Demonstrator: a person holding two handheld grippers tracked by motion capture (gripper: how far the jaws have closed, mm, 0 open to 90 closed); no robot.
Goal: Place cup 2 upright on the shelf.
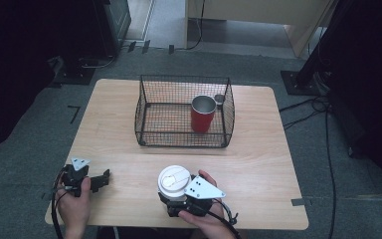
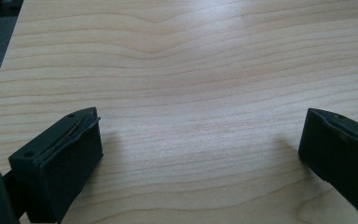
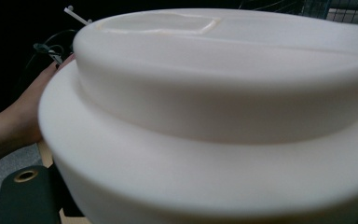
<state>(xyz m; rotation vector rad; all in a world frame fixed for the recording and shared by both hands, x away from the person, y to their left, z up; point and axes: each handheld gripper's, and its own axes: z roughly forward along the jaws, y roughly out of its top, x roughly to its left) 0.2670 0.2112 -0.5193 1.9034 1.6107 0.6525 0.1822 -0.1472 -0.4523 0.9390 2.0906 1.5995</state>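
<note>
Clenching white-lidded cup (image 1: pixel 174 182) near table (image 1: pixel 258 164) edge (front), right gripper (image 1: pixel 175 200), left gripper (image 1: pixel 102 179) released.

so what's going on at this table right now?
A person works two handheld grippers at a wooden table. The right gripper is clamped on a white lidded cup near the front edge. The left gripper rests open on the table, holding nothing. Farther back, a wire basket holds a red cup.
</note>
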